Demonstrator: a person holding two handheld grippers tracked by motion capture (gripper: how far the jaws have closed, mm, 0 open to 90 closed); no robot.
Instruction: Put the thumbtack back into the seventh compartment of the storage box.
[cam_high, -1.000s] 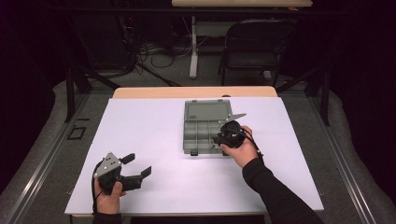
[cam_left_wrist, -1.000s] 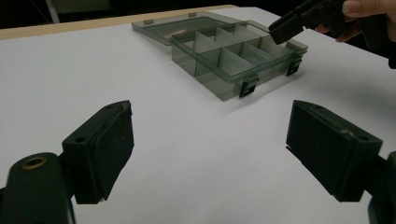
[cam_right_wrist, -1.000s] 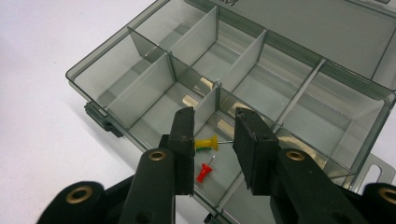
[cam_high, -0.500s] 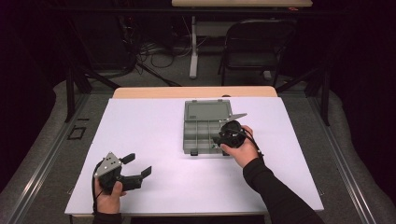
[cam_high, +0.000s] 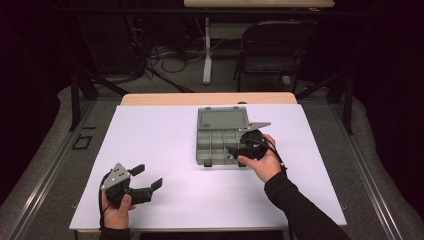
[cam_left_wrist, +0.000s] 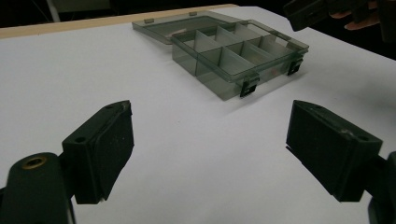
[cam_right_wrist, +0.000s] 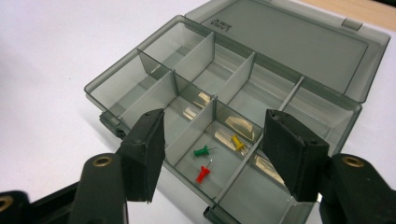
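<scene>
Currently the right gripper (cam_high: 239, 150) hangs over the near right part of the grey compartment box (cam_high: 220, 145), which sits open on the white surface (cam_high: 165, 135) right of centre, its lid (cam_high: 223, 119) folded flat away from the person. Right jaws have just been opening and now stand spread, with nothing pinched between them. In the right gripper view the box (cam_right_wrist: 187, 84) lies directly below the jaws. One near-row compartment holds three pushpins: a green pushpin (cam_right_wrist: 201, 150), a red pushpin (cam_right_wrist: 201, 174) and a yellow pushpin (cam_right_wrist: 237, 142). All three lie loose on the compartment floor, close together but apart from each other, and free of the pads. The other compartments in view look bare, though glare on the dividers blurs some of them.

Left gripper (cam_high: 146, 178) is held low at the near left corner of the surface, well apart from the box. Its jaws are spread wide with only bare white surface between them. The left gripper view has the box (cam_left_wrist: 233, 53) farther off, with two dark latches (cam_left_wrist: 250, 87) on its front wall.
</scene>
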